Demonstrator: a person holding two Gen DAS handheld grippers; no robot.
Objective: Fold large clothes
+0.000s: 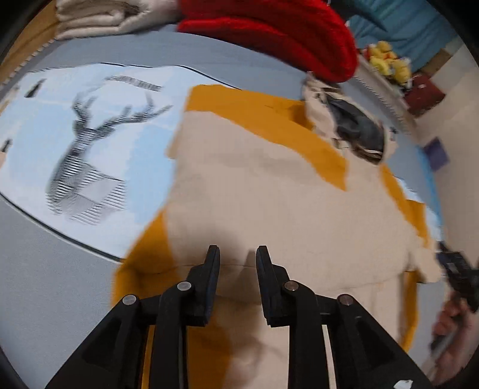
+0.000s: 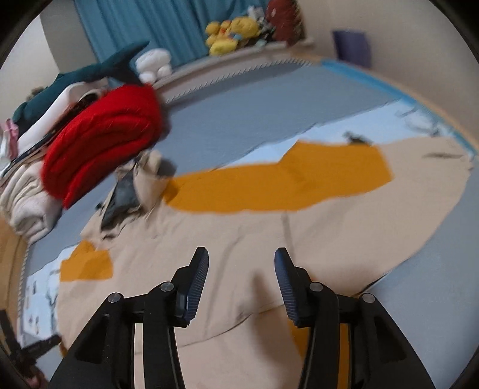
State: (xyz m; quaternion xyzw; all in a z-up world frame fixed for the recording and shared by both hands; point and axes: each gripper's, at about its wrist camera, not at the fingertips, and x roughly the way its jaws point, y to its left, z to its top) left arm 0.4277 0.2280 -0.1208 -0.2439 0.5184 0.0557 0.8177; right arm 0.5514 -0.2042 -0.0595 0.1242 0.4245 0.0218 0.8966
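A large beige and mustard garment [image 1: 269, 185] lies spread flat on a pale blue sheet with a deer print [image 1: 89, 143]. Its hood with dark lining [image 1: 356, 125] lies at the far end. My left gripper [image 1: 238, 254] hovers just over the near beige edge, its jaws apart with nothing pinched between them. In the right wrist view the same garment [image 2: 269, 233] fills the middle. My right gripper [image 2: 241, 257] stands open above the beige cloth, with only fabric below the gap. At the right edge of the left wrist view, a hand [image 1: 452, 320] holds the other gripper.
A folded red garment [image 2: 101, 140] rests on a stack of folded pale clothes [image 2: 24, 197] beside the hood. Yellow plush toys [image 2: 230, 30], a white plush and a teal shark plush sit along the far edge by a blue curtain [image 2: 149, 24]. Grey floor mat [image 2: 254, 104] surrounds the sheet.
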